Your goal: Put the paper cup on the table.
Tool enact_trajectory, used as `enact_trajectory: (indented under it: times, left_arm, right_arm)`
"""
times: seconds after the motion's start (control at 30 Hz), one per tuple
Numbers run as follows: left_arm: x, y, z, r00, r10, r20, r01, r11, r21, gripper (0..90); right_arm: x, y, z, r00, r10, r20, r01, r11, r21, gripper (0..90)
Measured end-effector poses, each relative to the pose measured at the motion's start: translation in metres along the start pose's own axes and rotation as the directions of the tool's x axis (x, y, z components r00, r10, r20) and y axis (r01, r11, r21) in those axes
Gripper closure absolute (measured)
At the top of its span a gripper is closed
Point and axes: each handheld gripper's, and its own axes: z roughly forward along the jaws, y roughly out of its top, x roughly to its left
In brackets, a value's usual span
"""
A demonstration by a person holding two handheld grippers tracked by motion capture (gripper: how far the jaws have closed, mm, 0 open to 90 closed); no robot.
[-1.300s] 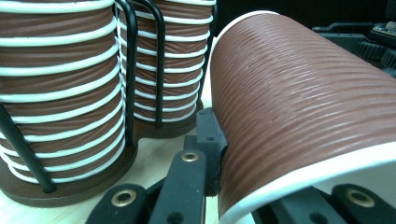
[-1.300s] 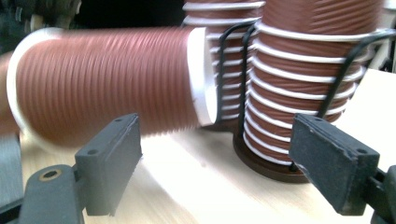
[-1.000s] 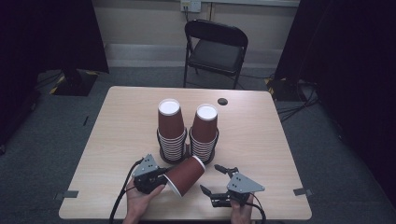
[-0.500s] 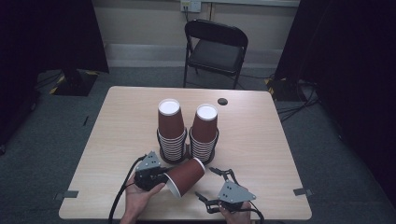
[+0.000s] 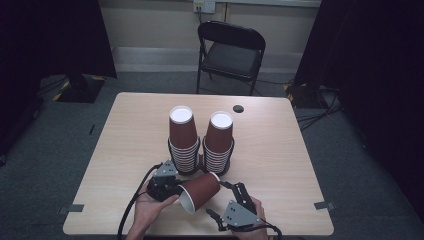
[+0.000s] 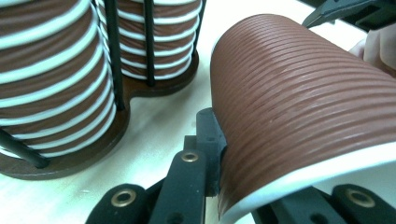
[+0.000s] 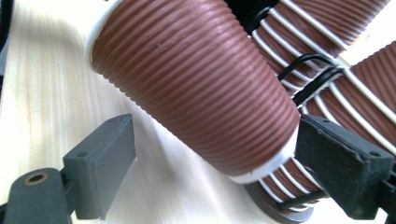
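A brown ribbed paper cup (image 5: 201, 191) lies tilted just over the table's near edge. My left gripper (image 5: 178, 192) is shut on its white rim, with one black jaw pressed to the outer wall (image 6: 208, 140). My right gripper (image 5: 216, 199) is open, and its two pads (image 7: 105, 161) stand wide apart on either side of the cup (image 7: 196, 88) near its base end without touching it. Behind stand two tall stacks of the same cups (image 5: 181, 135) (image 5: 219, 137) in a dark wooden holder (image 6: 70, 158) with black wire rods.
A small dark round object (image 5: 238, 108) lies at the table's far edge. A black folding chair (image 5: 231, 52) stands beyond the table (image 5: 125, 135). A black cable (image 5: 131, 207) trails off the near edge by the left hand.
My right gripper has moved left and closer, so its open jaws now flank the cup's base end. The left gripper and the cup have barely shifted.
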Motion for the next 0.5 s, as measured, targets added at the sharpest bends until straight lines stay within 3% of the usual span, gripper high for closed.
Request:
enact_trajectory:
  times: [0.27,0.4,0.5]
  left_arm:
    - [-0.002,0.007,0.003,0.9998,0.002,0.018,-0.003,0.9986,0.053,86.1]
    - [-0.003,0.009,0.005,0.9996,0.006,0.029,-0.008,0.9975,0.070,86.2]
    - [-0.005,0.013,0.008,0.9993,0.006,0.036,-0.010,0.9947,0.102,86.2]
  right_arm:
    - [0.008,0.005,0.009,0.9941,-0.099,0.046,0.096,0.994,0.054,11.0]
    - [0.016,0.007,0.012,0.9802,-0.180,0.083,0.175,0.982,0.066,10.6]
    - [0.018,0.010,0.016,0.9733,-0.221,0.062,0.215,0.973,0.088,9.1]
